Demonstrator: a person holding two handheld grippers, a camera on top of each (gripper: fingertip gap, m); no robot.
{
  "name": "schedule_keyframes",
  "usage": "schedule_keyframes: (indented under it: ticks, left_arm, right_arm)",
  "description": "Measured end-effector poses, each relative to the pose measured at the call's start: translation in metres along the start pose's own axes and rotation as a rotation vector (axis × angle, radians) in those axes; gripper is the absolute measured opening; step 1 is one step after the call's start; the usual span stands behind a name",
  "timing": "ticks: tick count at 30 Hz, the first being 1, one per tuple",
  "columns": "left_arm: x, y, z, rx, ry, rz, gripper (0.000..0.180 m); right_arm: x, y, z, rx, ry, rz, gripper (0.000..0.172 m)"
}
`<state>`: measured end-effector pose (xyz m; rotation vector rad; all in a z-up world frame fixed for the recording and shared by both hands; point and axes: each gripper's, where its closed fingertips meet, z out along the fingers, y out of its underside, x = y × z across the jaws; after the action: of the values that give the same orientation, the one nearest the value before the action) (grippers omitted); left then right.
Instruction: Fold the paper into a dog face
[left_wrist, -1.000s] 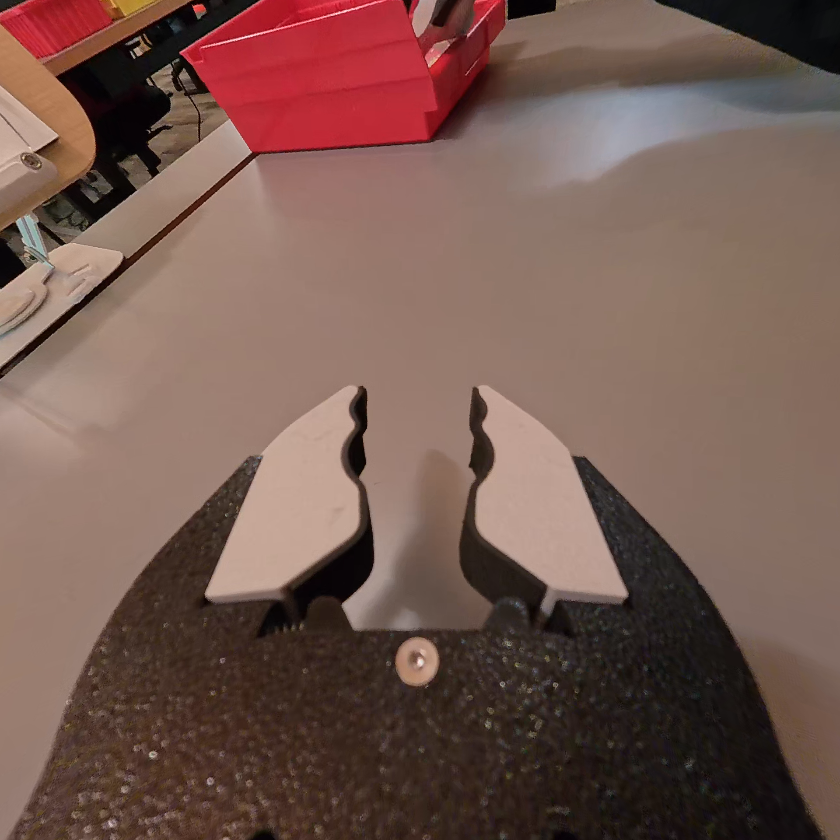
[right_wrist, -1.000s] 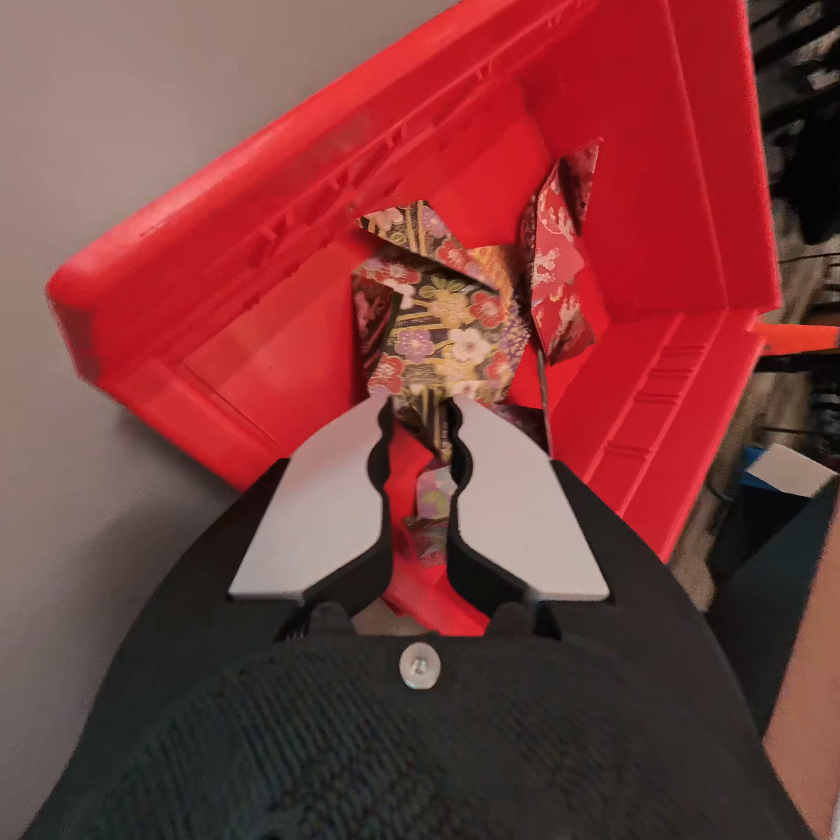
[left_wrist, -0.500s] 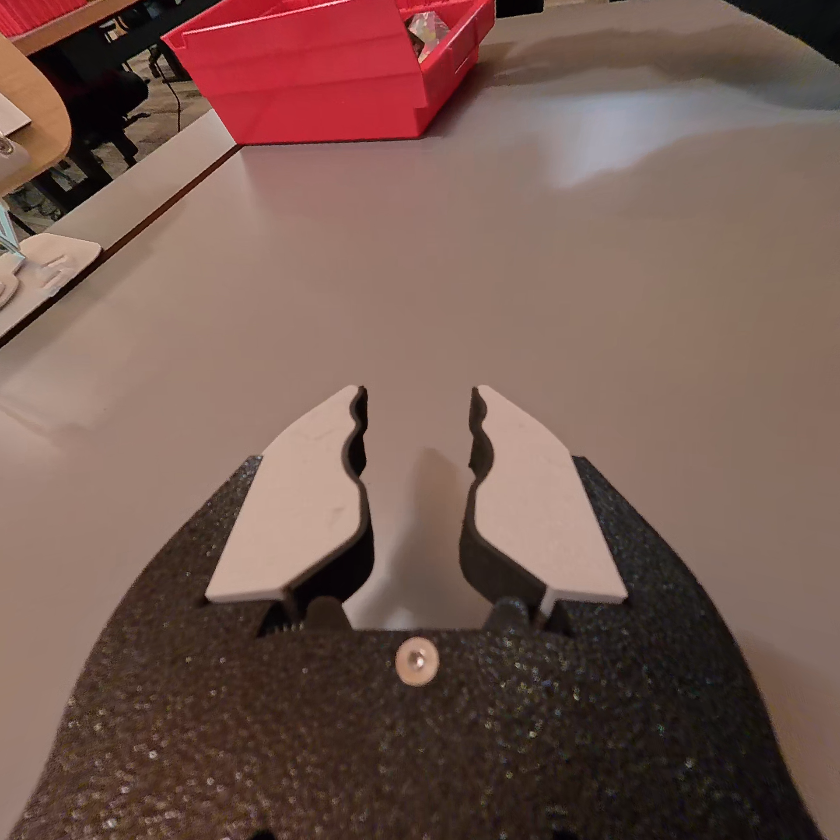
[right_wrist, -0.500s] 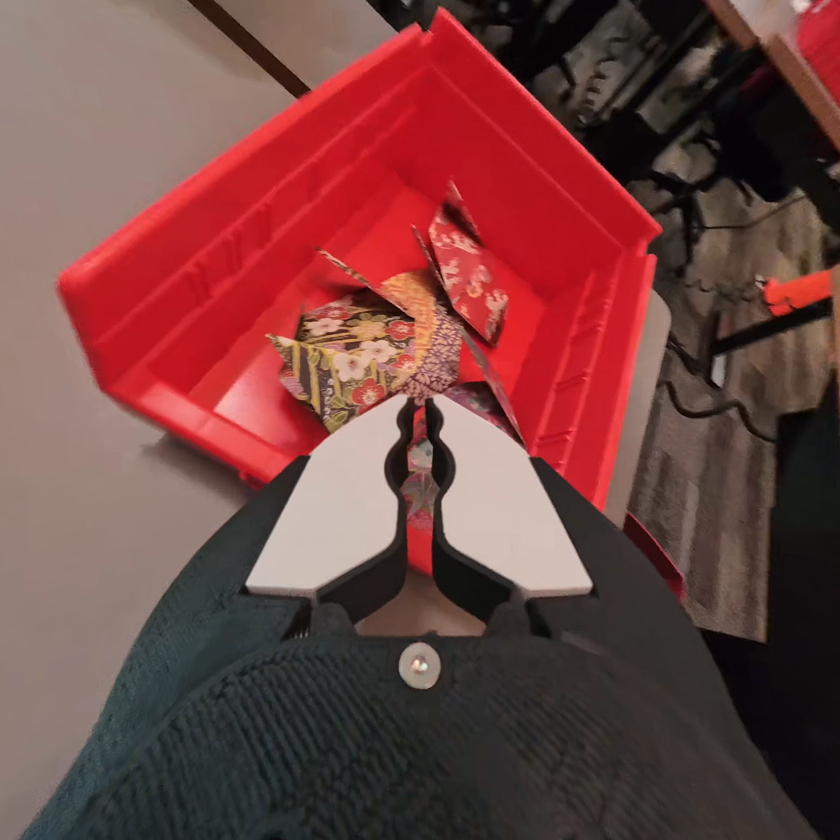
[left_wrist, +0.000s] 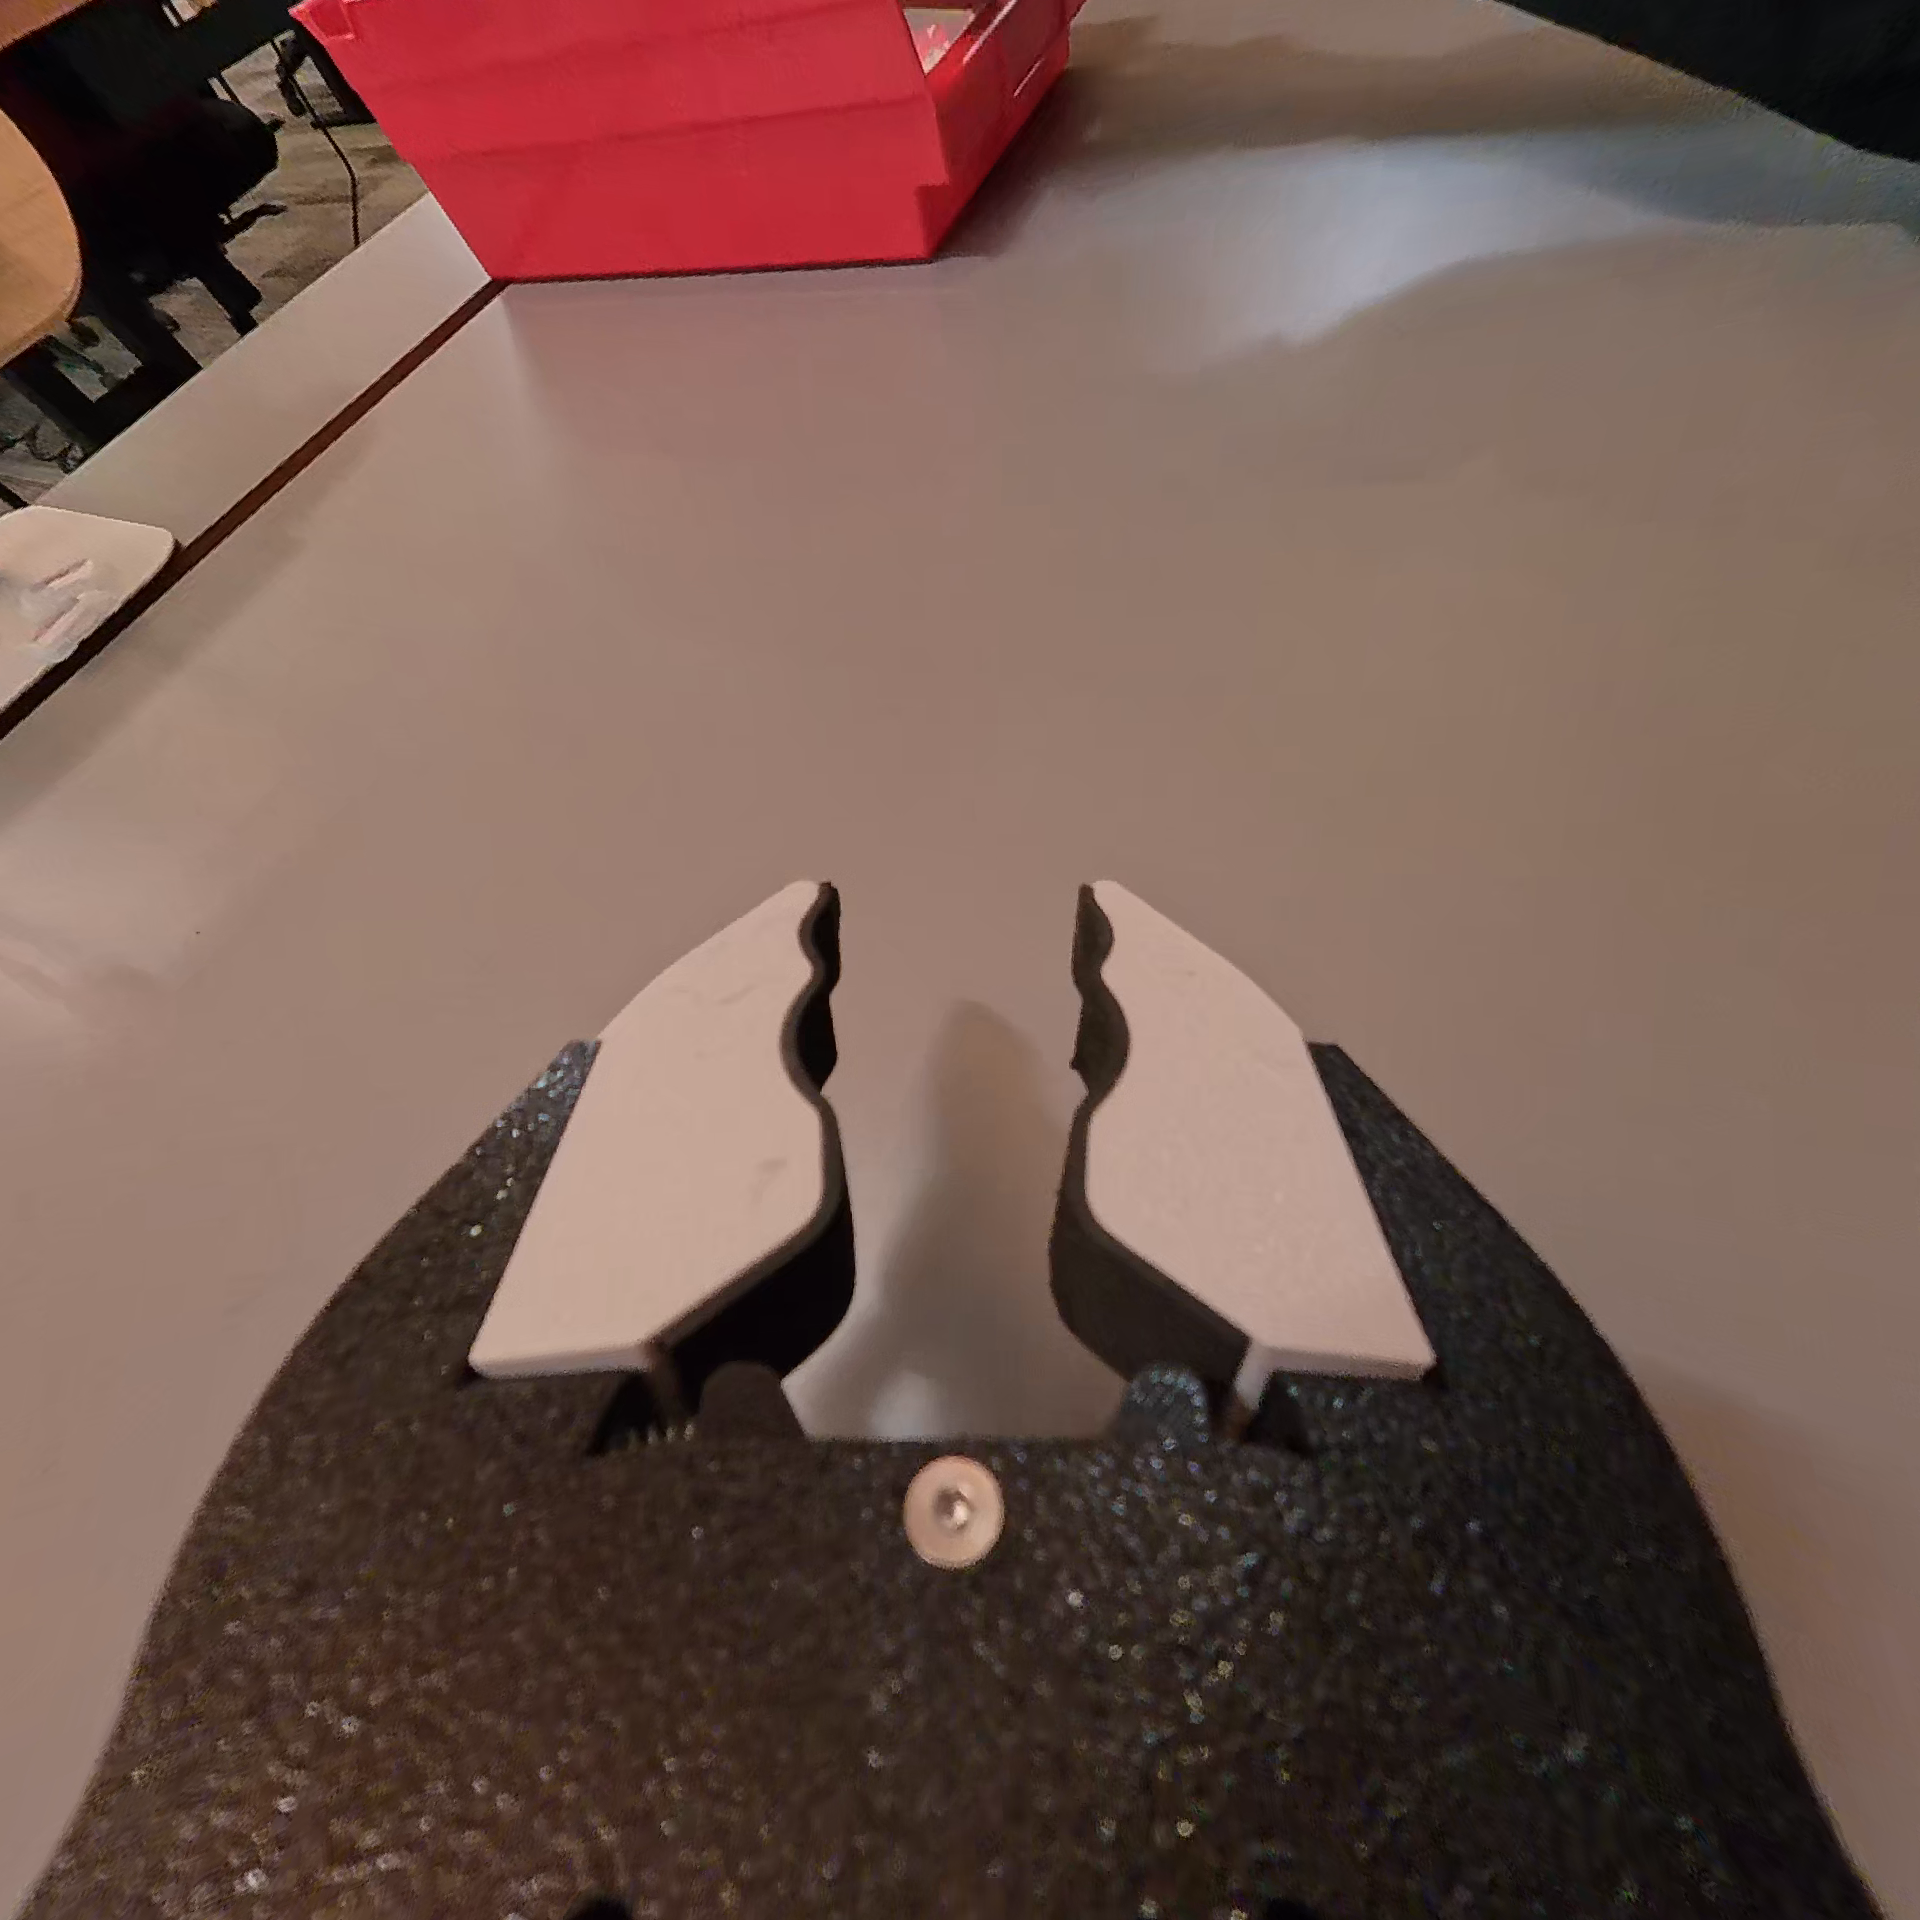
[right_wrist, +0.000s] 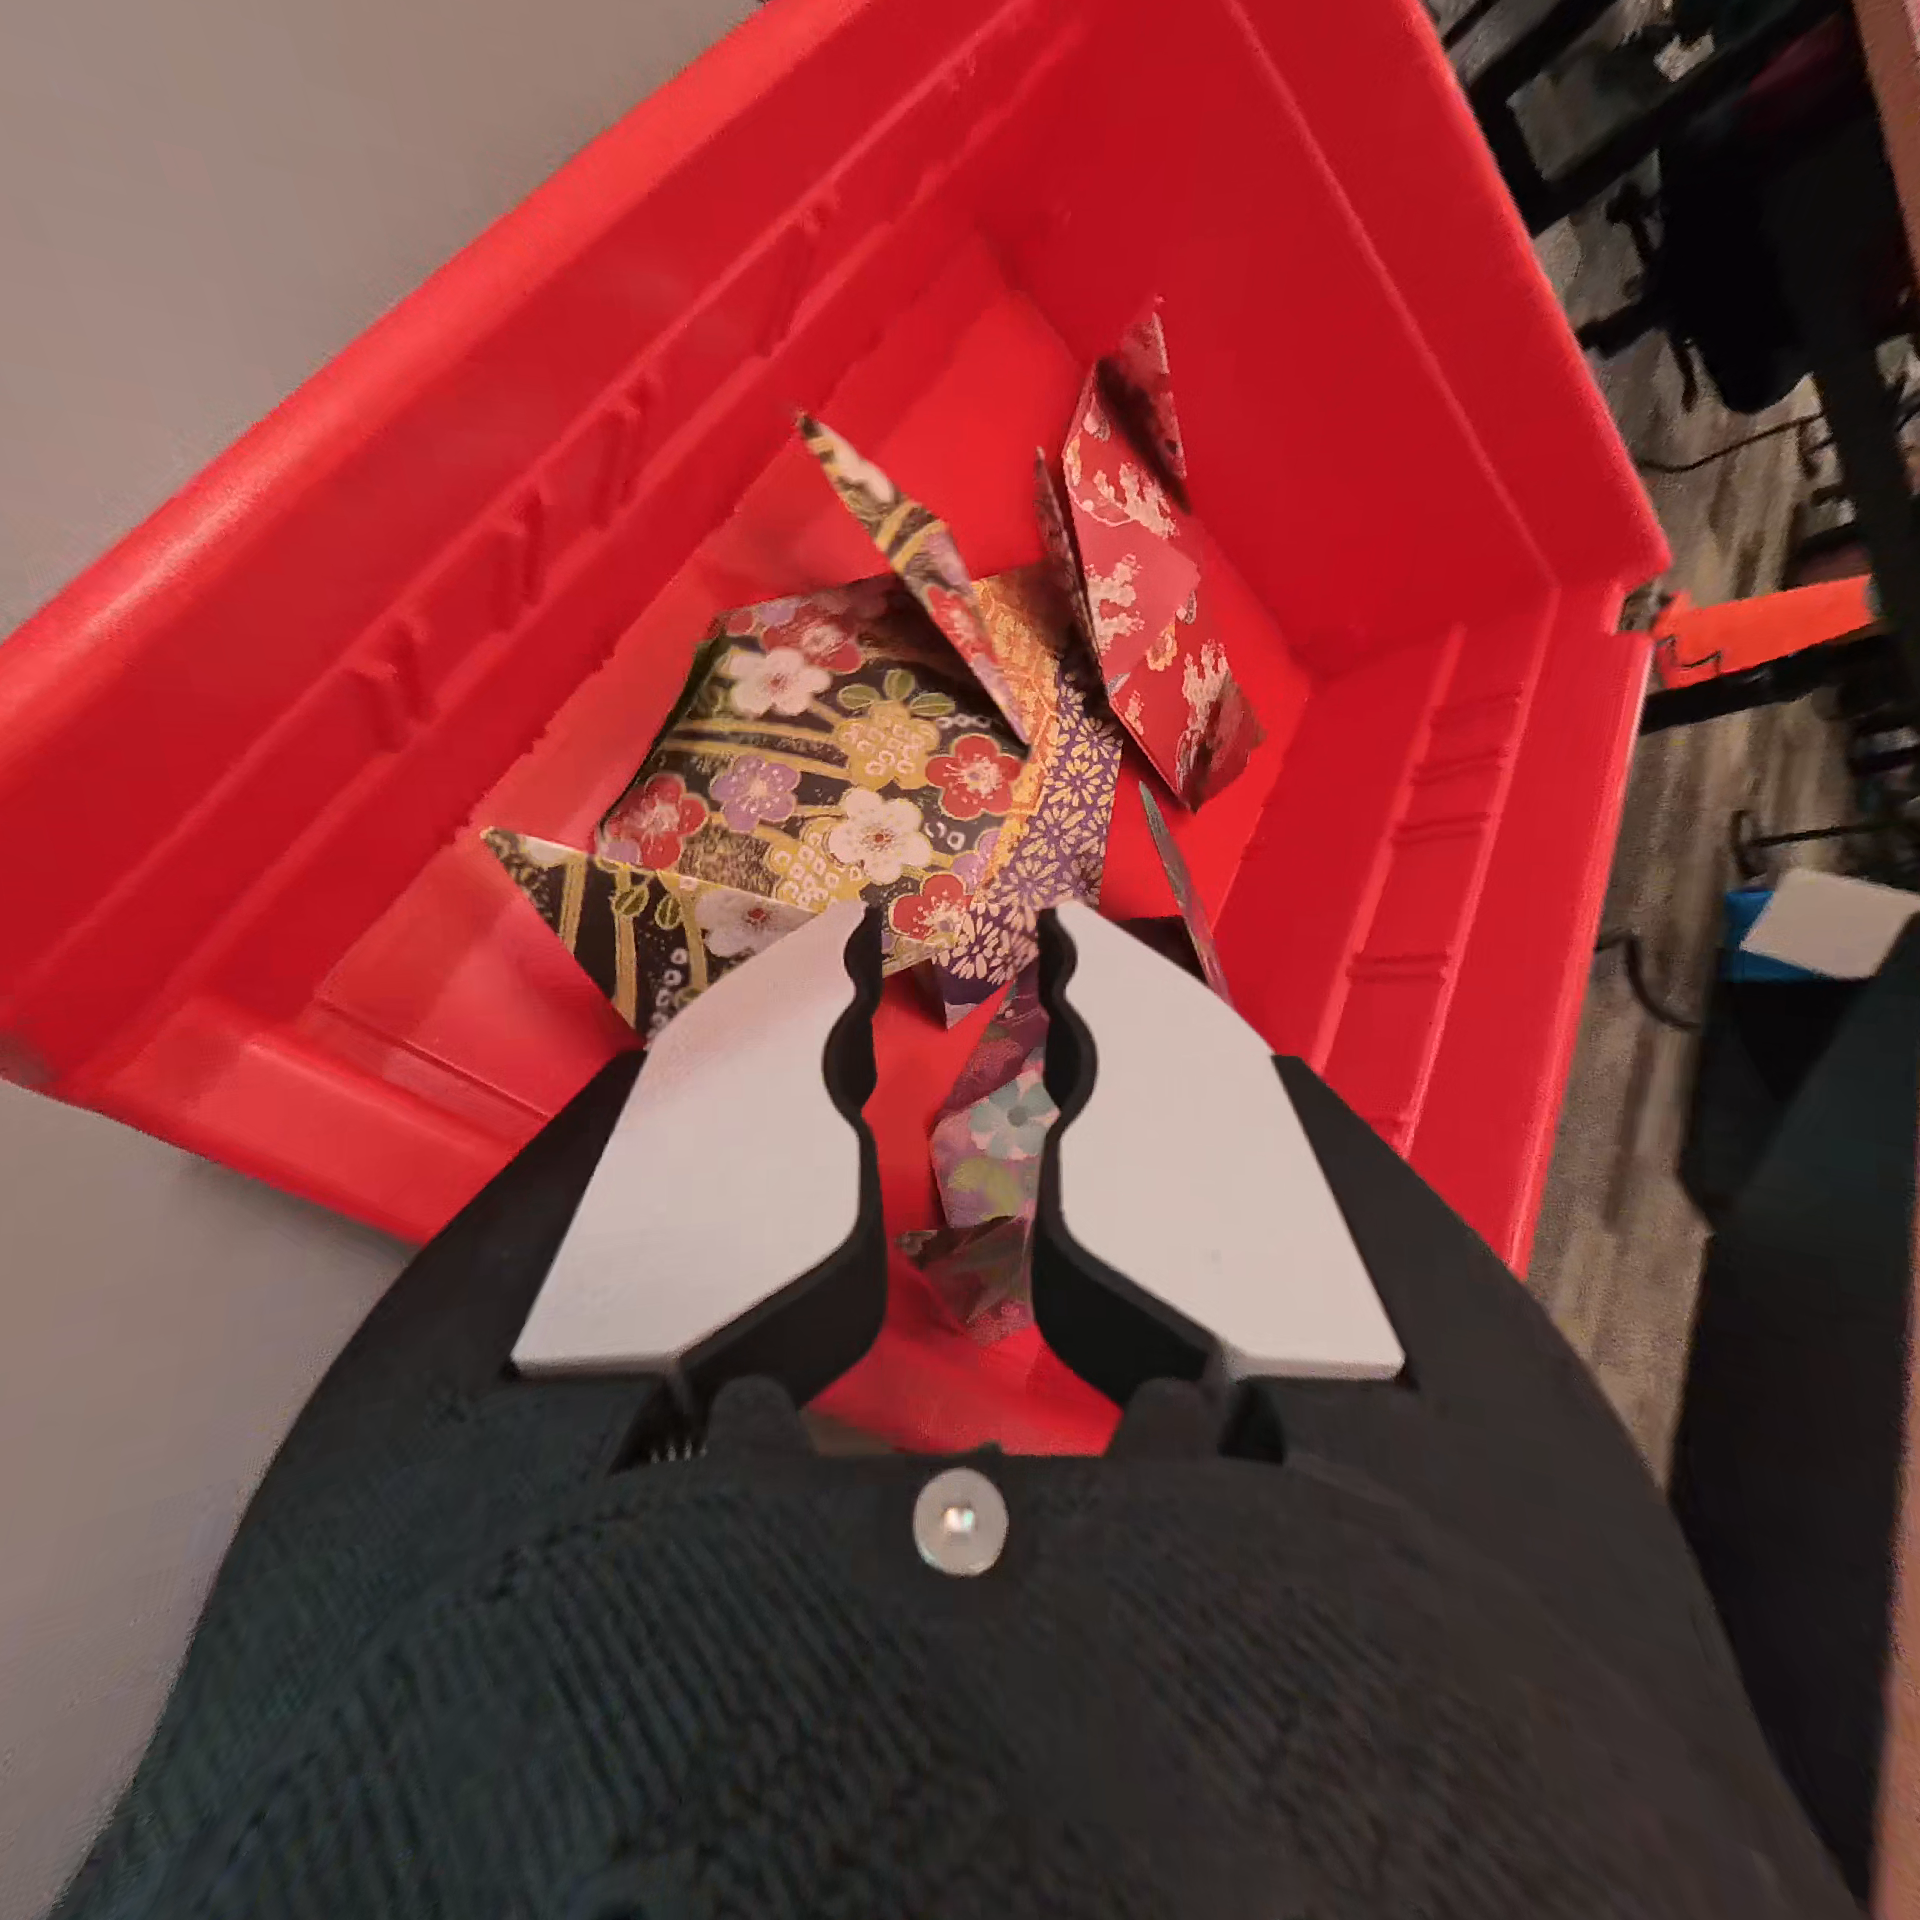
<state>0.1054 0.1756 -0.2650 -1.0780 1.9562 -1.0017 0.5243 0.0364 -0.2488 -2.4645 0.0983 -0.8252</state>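
Since the picture half a second back, the right gripper (right_wrist: 956, 935) has dropped closer to the red bin (right_wrist: 436, 582) and its fingers have spread apart again; a moment ago they stood nearly together. The bin now fills most of the right wrist view, seen from above at a slant.

Inside the bin lies a loose heap of folded patterned papers. The largest, a black floral paper (right_wrist: 821, 790) with gold bands and red, white and purple blossoms, lies just ahead of the fingertips; its long axis runs from a pointed corner at lower left up toward the right, and a narrow flap rises from its far edge toward the bin's back wall. Beside it on the right a red paper with pale blossoms (right_wrist: 1153, 592) stands on edge, its long axis running up and away and its upper tip toward the far corner. A purple floral piece (right_wrist: 997, 1122) shows through the gap between the right gripper's fingers, lower down in the bin; whether either pad touches it cannot be told, and the jaws stand open with nothing clamped.

Over on the left, the left gripper (left_wrist: 956, 904) hangs low over the grey table (left_wrist: 1039, 571), jaws apart and bare, with only tabletop between them. From there the bin sits at the table's far edge, well apart from that gripper.
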Motion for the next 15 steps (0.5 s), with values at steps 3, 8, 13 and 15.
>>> schedule_keyframes:
  ticks: [3,8,13,15]
  left_arm:
    - [0.001,0.001,0.001,-0.011,0.006,0.002,0.043]
    - [-0.002,-0.003,-0.003,0.031,-0.015,-0.012,0.043]
    - [-0.023,-0.014,-0.020,0.152,-0.069,-0.130,0.044]
    - [-0.045,-0.016,-0.033,0.183,-0.156,-0.146,0.044]
  right_arm:
    - [-0.005,-0.006,0.000,-0.004,-0.013,-0.086,0.036]
    - [0.016,-0.013,-0.018,0.074,0.066,0.039,0.048]
    - [0.026,-0.026,-0.066,0.234,0.151,0.209,0.057]
    - [0.019,-0.036,-0.088,0.322,0.153,0.269,0.063]
